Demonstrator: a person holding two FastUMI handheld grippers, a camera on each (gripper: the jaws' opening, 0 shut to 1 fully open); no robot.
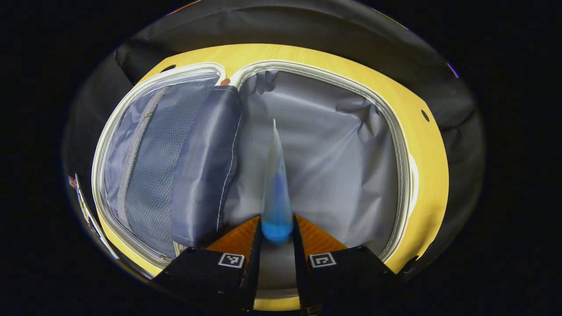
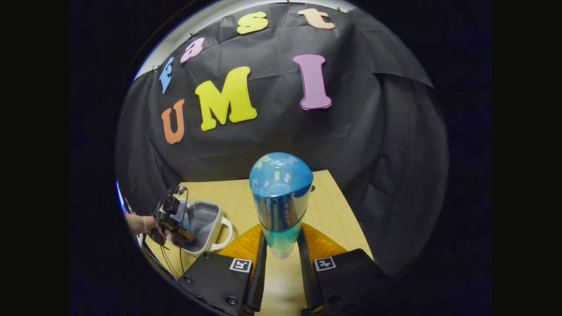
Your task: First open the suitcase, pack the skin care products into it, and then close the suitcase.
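**Operator A:** Status, largest item first. The table (image 2: pixel 333 206) carries the open suitcase (image 1: pixel 408 145). My left tongs (image 1: pixel 277 239) hover directly over its lined right compartment.

**Operator B:** Payloads?

**Operator A:** Left tongs are clamped on a blue tube (image 1: pixel 275 193), long axis pointing ahead into the case. Right tongs (image 2: pixel 281 259) grip an upright blue bottle (image 2: pixel 281 197), well apart from the suitcase, which lies to their left. I judge the left hand releases first.
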